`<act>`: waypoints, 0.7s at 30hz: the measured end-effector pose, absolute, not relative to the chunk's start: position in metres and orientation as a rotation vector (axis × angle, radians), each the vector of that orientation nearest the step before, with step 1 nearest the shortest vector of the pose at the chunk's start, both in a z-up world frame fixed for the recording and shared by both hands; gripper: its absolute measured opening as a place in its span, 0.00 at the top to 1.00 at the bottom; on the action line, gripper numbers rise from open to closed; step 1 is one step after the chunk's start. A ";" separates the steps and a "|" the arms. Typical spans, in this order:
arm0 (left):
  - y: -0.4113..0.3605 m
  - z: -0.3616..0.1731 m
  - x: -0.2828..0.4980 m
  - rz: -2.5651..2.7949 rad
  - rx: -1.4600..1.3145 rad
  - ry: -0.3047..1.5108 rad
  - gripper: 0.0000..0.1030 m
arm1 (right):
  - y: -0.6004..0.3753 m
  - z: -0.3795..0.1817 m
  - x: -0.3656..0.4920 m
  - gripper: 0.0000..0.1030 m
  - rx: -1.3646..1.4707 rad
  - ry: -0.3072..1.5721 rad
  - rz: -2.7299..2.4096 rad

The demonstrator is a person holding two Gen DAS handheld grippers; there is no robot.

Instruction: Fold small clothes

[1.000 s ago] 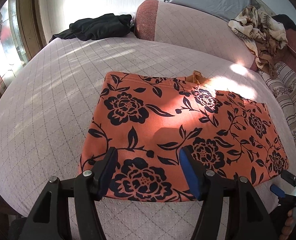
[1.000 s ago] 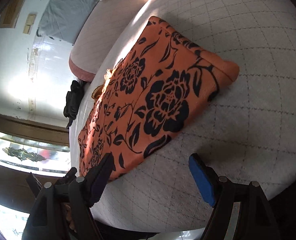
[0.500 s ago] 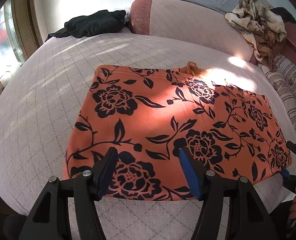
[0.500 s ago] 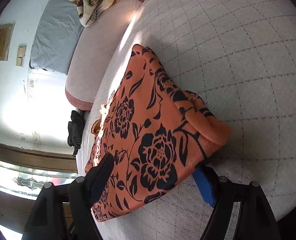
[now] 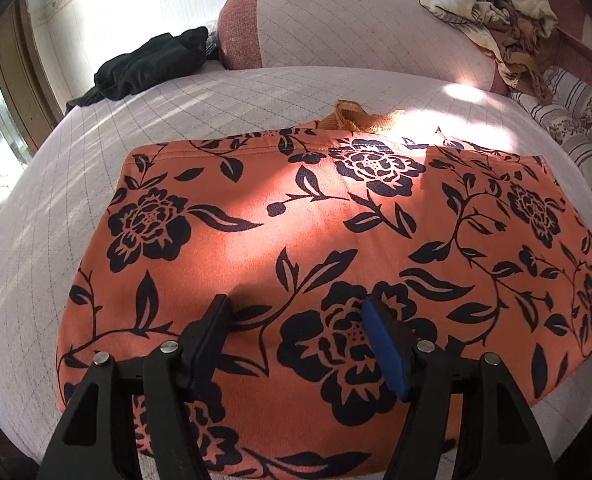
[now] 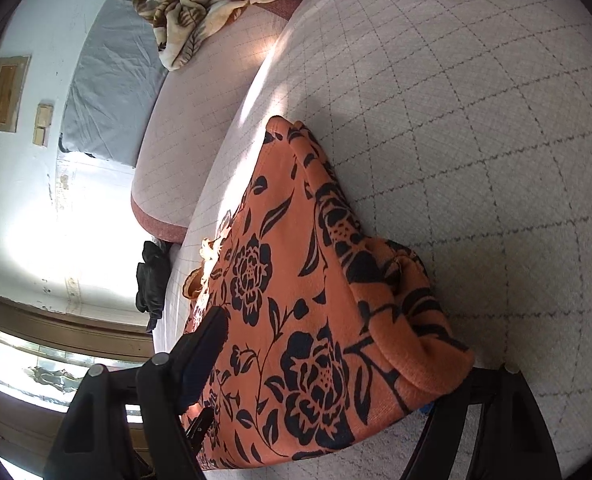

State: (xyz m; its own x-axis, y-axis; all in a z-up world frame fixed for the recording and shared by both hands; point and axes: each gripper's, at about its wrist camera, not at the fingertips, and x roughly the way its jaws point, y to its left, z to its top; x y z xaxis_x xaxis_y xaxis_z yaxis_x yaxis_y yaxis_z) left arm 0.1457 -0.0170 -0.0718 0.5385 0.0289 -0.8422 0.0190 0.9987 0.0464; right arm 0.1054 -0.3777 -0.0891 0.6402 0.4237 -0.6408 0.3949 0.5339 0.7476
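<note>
An orange garment with black flowers (image 5: 316,220) lies flat on the quilted pale bed (image 5: 76,200). My left gripper (image 5: 298,322) hovers over its near edge, pointing steeply down. Its jaws are opening, with cloth under and between the fingers, not pinched. In the right wrist view the garment's end (image 6: 304,320) fills the gap of my right gripper (image 6: 320,360). The left finger (image 6: 206,336) lies on top of the cloth. The thick folded corner (image 6: 428,360) hides the other finger, of which only a bit of blue pad (image 6: 426,408) peeks out. The jaws stand wide.
A black garment (image 5: 152,64) lies at the bed's far left by a window frame. A pink bolster (image 5: 356,28) runs along the back, with a brown and cream patterned cloth (image 5: 492,12) heaped on it. Striped cushions (image 5: 576,128) sit at the right.
Both grippers closed in on the garment. The left moved forward and down over its near edge. The right slid in until the folded corner lay between its jaws.
</note>
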 end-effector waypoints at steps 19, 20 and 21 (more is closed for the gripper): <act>-0.015 -0.056 0.147 0.002 -0.004 1.002 0.33 | -0.366 -0.073 0.110 0.22 0.919 0.938 0.006; -0.015 -0.054 0.148 0.004 -0.001 0.999 0.33 | -0.366 -0.072 0.109 0.22 0.920 0.938 0.006; -0.015 -0.052 0.147 0.005 0.000 0.995 0.33 | -0.367 -0.072 0.109 0.22 0.922 0.935 0.009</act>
State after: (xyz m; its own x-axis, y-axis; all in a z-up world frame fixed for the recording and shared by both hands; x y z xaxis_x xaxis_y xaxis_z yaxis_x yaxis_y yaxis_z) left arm 0.1475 -0.0151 -0.0525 0.5442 0.0045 -0.8389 -0.0041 1.0000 0.0027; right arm 0.1087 -0.3665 -0.0718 0.6221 0.3787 -0.6853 0.3661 0.6330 0.6821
